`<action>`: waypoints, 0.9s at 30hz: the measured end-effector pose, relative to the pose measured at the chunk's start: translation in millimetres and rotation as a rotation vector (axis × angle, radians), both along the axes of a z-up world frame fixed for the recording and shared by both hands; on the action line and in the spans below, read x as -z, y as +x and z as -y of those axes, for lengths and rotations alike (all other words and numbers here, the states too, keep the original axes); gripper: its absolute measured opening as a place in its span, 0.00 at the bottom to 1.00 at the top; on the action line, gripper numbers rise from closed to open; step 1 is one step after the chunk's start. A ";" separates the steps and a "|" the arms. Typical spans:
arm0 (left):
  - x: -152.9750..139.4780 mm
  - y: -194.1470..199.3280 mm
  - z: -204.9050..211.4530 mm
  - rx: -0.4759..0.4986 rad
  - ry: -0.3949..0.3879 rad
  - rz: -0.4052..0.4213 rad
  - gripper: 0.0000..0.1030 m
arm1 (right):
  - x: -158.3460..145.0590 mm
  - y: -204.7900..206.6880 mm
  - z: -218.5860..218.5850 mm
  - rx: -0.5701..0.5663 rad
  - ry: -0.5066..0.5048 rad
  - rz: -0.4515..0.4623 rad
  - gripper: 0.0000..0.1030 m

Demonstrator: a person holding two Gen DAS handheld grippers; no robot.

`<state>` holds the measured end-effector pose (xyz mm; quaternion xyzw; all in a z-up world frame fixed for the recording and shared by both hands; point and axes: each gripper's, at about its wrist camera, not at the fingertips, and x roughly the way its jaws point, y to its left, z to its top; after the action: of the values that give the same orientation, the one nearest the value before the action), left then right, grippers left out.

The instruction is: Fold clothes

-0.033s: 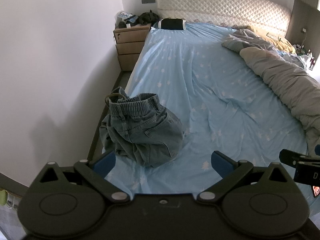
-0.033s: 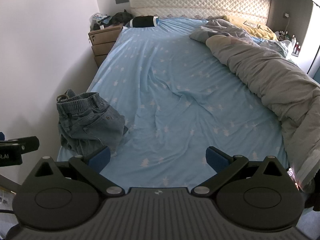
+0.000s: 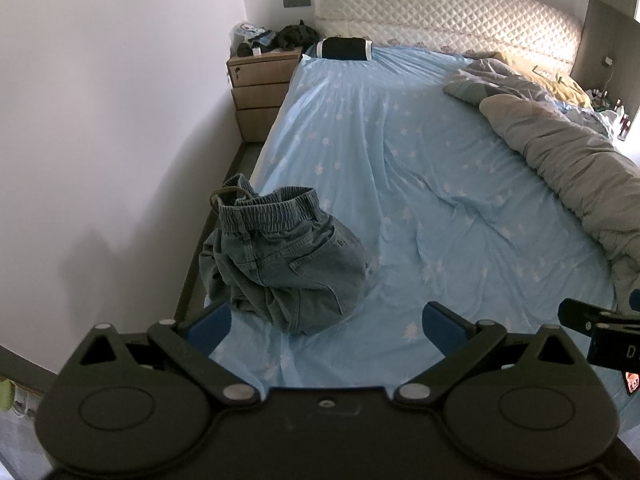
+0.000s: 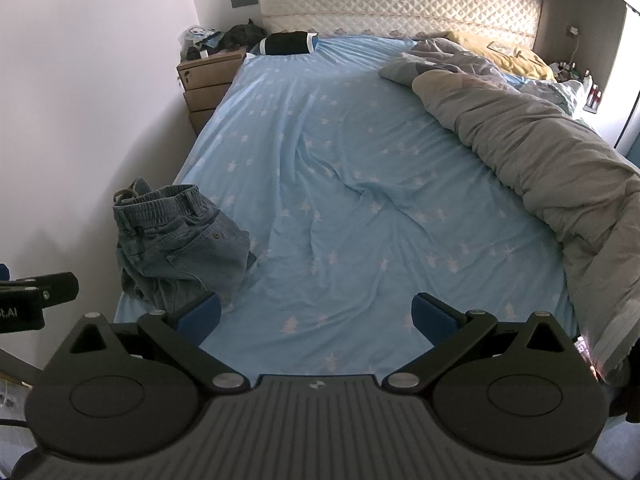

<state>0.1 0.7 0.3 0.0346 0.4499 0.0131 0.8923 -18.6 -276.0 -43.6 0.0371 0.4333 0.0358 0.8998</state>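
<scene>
A crumpled pair of blue denim jeans (image 3: 288, 264) with an elastic waistband lies in a heap at the near left corner of the bed, also in the right wrist view as jeans (image 4: 180, 248). My left gripper (image 3: 326, 320) is open just short of the heap, its left finger beside the denim and nothing between its fingers. My right gripper (image 4: 316, 316) is open over bare sheet, to the right of the jeans, and holds nothing. Its side shows at the right edge of the left wrist view (image 3: 600, 328).
The bed carries a light blue star-print sheet (image 3: 400, 184). A grey duvet (image 3: 568, 152) is bunched along the right side. A black roll pillow (image 3: 344, 48) lies at the headboard. A wooden nightstand (image 3: 260, 92) stands far left; a white wall runs close along the left.
</scene>
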 end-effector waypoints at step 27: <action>2.0 -3.4 -0.5 0.003 -0.003 0.013 0.99 | -1.1 -4.4 -1.1 0.004 0.000 0.003 1.00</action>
<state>-3.3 1.2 -1.6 0.0339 0.4440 0.0111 0.8953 -23.0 -274.8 -42.5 0.0378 0.4321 0.0339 0.9004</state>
